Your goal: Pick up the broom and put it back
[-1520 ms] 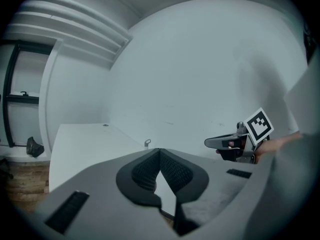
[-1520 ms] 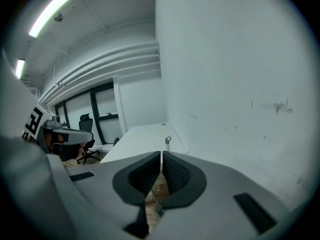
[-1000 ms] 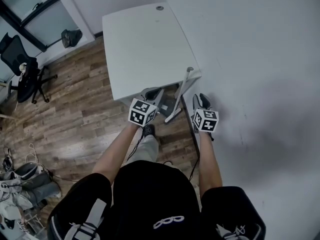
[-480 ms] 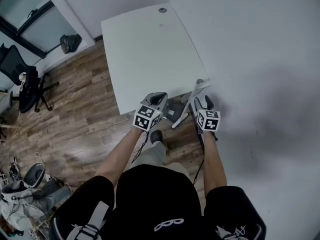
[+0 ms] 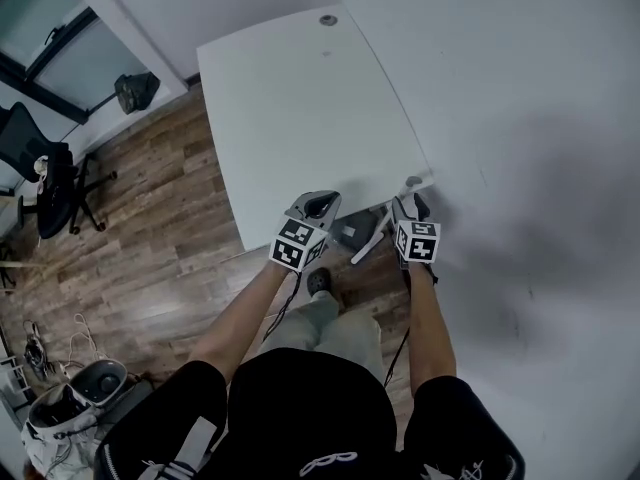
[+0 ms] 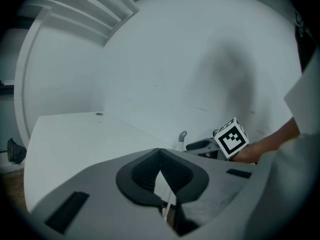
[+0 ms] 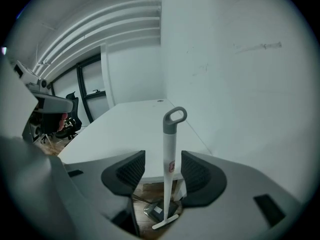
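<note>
The broom [image 7: 169, 149] stands almost upright at the near corner of the desk [image 5: 300, 98], close to the wall [image 5: 520, 118]. Its long axis runs up and down, with the loop of the handle pointing up beside the desk's edge and the head down on the floor [image 5: 150, 228], by a dark dustpan-like thing [image 7: 157, 209]. The handle is directly in the gap of the right tongs [image 7: 163, 169], whose jaws have just been opening and are now spread wide. It stands a little nearer the right pad and seems to touch neither. The left tongs [image 6: 160, 151] are pressed together, hold nothing, and hover over the desk's near edge, further from the handle. I judge that any pull back of the right tongs must go straight along the gap, or a jaw may tip the broom sideways.
</note>
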Available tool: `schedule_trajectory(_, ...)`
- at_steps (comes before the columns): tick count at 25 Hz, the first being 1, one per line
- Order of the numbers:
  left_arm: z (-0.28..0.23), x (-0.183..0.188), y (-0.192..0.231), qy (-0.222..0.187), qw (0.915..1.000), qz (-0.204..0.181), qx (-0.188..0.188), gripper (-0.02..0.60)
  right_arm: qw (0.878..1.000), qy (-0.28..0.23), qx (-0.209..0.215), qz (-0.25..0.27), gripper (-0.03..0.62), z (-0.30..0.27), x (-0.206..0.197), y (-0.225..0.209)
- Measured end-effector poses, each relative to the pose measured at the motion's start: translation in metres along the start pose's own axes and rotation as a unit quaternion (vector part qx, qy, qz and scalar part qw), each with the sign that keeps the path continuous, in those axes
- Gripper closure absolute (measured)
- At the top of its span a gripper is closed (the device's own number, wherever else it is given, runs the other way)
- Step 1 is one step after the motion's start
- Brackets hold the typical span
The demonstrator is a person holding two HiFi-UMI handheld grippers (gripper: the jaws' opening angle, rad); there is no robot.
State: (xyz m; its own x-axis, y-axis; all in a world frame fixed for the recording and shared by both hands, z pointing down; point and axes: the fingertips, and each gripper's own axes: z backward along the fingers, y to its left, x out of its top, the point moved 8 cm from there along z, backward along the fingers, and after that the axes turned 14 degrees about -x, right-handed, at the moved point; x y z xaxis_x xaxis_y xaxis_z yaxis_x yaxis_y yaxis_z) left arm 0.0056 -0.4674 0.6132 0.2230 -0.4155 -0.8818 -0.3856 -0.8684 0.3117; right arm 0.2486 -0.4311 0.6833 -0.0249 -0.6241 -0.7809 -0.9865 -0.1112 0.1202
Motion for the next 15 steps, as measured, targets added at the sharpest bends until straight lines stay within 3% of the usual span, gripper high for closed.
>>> schedule_trajectory(15, 0.001, 0.007, 0.035, -0.003, 0.9999, 0.016, 0.002, 0.561, 0.999, 0.037, -0.023, -0.014, 0.397, -0.042, 0.003, 0.008)
